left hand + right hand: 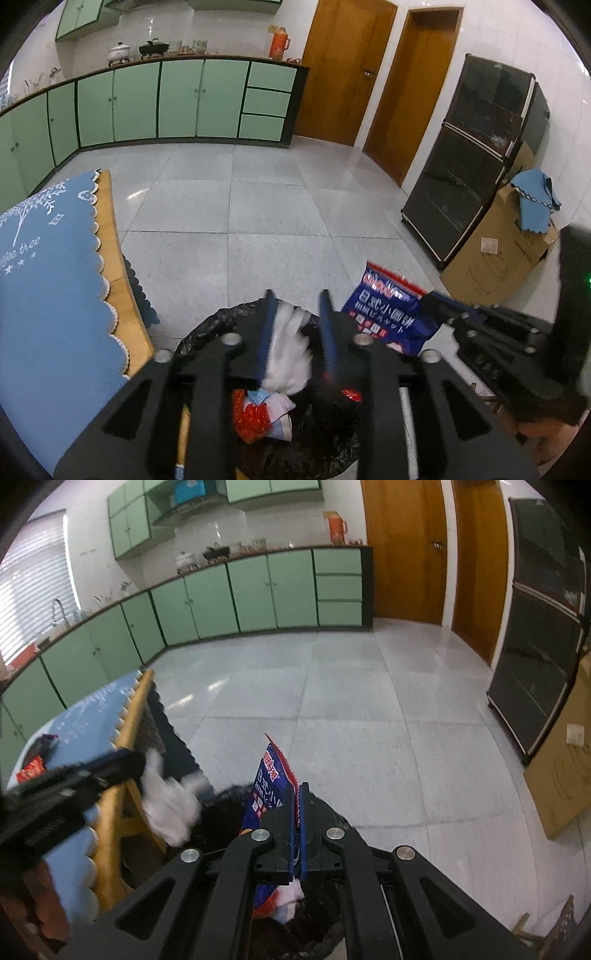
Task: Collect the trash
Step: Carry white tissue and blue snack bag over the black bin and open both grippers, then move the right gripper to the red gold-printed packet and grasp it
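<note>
My left gripper is open over a bin lined with a black bag. A crumpled white tissue is blurred between its fingers, seemingly loose, over the bin. Red and white wrappers lie inside the bin. My right gripper is shut on a blue and red snack bag, held upright above the bin. The snack bag also shows in the left wrist view. The tissue also shows in the right wrist view below my left gripper.
A wooden table with a blue cloth stands left of the bin; more trash lies on it. Green cabinets line the far wall. A dark cabinet and a cardboard box stand at the right.
</note>
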The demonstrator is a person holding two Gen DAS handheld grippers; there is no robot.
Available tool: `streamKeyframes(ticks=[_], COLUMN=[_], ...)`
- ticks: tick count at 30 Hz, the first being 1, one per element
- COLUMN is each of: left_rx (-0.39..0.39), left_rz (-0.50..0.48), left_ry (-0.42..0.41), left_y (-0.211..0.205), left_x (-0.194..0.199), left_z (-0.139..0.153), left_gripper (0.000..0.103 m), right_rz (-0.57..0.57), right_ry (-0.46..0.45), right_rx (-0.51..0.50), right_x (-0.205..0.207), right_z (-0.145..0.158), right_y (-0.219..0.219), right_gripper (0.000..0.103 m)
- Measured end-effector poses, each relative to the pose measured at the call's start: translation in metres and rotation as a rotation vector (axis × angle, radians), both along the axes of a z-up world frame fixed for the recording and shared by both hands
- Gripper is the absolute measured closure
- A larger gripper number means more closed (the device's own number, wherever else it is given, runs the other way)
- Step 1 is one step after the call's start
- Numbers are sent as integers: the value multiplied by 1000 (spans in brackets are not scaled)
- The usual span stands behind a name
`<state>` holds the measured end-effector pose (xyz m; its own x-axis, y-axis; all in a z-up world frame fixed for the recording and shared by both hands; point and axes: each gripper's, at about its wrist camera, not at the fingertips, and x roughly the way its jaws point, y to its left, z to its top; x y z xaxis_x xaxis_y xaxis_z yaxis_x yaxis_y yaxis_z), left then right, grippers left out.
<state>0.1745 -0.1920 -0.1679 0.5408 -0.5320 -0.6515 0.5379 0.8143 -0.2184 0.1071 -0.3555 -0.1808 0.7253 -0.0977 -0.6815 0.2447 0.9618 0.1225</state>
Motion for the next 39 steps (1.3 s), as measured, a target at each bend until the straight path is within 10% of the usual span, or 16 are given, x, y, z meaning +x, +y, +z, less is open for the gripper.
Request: streamKeyframes(ticks=[7,16,39], left_rx=[-12,10,143], left_rz=[46,229,804], left_ry=[-12,-118,-131], left_y=[22,102,361], left_x=[-1,-12,-57], left_z=[11,45,49], left_gripper=[63,43,37], right_rz=[-40,29,647], right_ry=[65,-52,-152], right_rx=[59,13,48], right_x=[-1,10,85], right_z=[-27,17,48], right_y=[-10,29,311], right_gripper=[61,16,6])
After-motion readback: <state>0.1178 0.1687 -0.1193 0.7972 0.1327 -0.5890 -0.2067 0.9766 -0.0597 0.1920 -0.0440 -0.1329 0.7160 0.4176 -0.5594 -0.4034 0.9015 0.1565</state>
